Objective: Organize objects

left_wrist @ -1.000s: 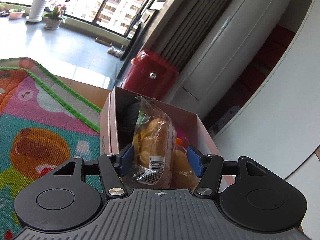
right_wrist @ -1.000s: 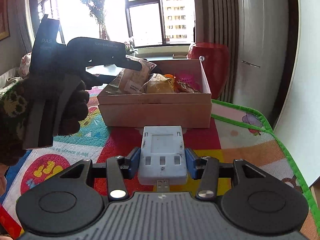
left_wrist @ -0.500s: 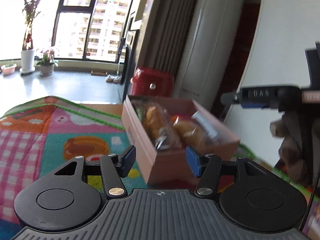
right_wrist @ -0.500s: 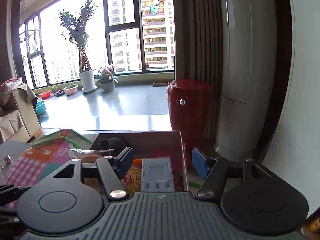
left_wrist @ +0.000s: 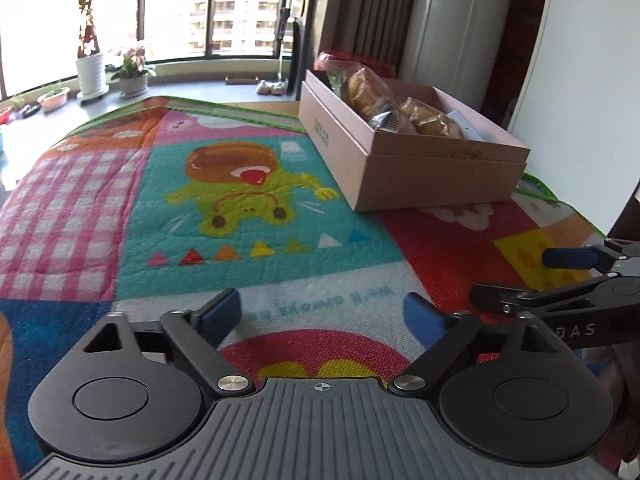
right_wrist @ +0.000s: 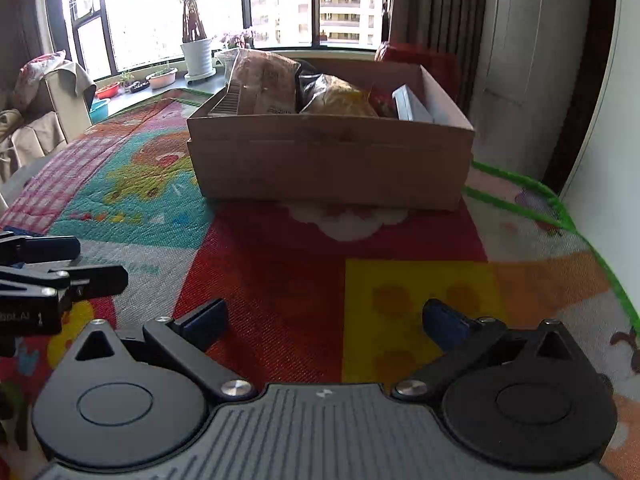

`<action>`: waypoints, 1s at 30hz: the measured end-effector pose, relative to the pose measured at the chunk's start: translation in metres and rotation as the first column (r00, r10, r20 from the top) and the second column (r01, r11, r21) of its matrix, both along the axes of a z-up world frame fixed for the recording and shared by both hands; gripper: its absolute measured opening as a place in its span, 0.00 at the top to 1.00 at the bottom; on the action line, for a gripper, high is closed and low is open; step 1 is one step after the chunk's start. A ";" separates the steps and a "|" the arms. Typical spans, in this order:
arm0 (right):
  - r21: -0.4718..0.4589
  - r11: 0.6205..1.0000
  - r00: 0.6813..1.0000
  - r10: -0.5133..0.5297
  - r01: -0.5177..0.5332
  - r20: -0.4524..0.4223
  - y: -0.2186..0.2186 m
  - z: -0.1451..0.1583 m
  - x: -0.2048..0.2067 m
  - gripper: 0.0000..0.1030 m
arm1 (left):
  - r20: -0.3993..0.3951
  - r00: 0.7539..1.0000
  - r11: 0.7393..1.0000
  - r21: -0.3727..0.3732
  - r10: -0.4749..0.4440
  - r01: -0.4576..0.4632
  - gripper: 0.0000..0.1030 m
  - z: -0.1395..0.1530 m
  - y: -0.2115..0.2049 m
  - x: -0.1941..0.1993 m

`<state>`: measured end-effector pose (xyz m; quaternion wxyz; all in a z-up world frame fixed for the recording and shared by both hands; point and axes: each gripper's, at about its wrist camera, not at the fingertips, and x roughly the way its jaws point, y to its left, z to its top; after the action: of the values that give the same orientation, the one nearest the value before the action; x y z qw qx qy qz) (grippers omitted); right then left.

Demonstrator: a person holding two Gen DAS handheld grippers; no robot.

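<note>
"DAS" on right hand-held gripper [left_wrist: 576, 280]

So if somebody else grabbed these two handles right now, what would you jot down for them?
Left gripper: jaws have just opened wide, nothing between them.
Right gripper: the same, open and empty.
Both hover over the play mat, short of the cardboard box.
Done: bread bags and the white device sit inside the box.
Left: no loose items show on the mat; check outside the views.
</note>
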<state>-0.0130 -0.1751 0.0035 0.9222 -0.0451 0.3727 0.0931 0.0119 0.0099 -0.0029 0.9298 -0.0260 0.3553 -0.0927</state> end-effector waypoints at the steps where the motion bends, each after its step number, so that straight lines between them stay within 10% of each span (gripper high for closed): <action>1: -0.010 1.000 1.000 -0.002 0.003 0.004 0.003 0.000 0.000 0.00 | 0.010 1.000 1.000 0.025 0.008 -0.008 0.01 -0.003 -0.007 0.000; 30: 0.040 0.997 0.994 -0.068 0.065 0.080 -0.012 -0.008 0.005 0.00 | 0.060 0.979 0.972 0.122 0.193 -0.199 0.00 -0.005 -0.020 -0.004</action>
<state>-0.0082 -0.1875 -0.0049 0.9398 -0.0189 0.3346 0.0674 0.0078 -0.0098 -0.0075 0.9423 0.0008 0.3341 0.0218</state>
